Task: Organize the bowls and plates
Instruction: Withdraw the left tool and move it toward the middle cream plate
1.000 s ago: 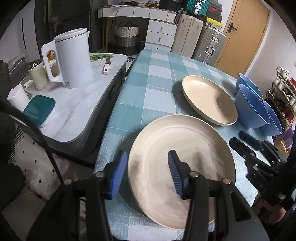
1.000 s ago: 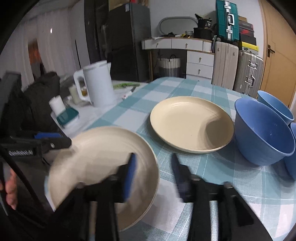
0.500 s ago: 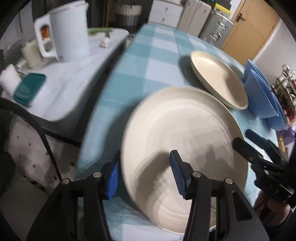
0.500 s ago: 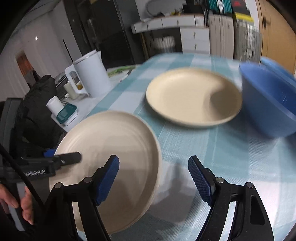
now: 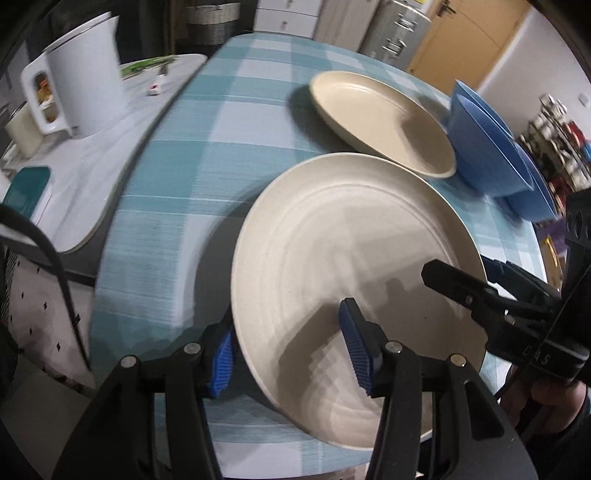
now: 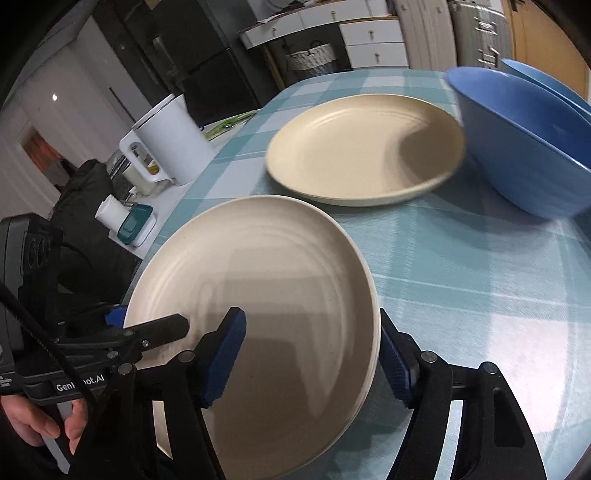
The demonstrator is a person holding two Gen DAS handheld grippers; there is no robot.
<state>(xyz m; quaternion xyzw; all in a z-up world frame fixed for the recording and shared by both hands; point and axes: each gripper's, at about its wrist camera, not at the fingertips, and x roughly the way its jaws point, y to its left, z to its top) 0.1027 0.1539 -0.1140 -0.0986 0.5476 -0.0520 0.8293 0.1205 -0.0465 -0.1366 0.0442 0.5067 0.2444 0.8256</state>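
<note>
- We count two cream plates: the near plate [image 5: 354, 251] and the far plate [image 5: 384, 122].
- We count three blue bowls [image 5: 487, 147], crowded together at the table's [image 5: 221, 122] right edge.
- We see one white kettle [image 5: 85, 92] and one teal-lidded container [image 5: 26, 192].
- We count two suitcases [image 5: 402, 33], though blur makes that uncertain.
- We see one woven basket [image 5: 214, 26].

Dim indoor light, motion blur, soft shadows (fisheye edges dark, warped).
</note>
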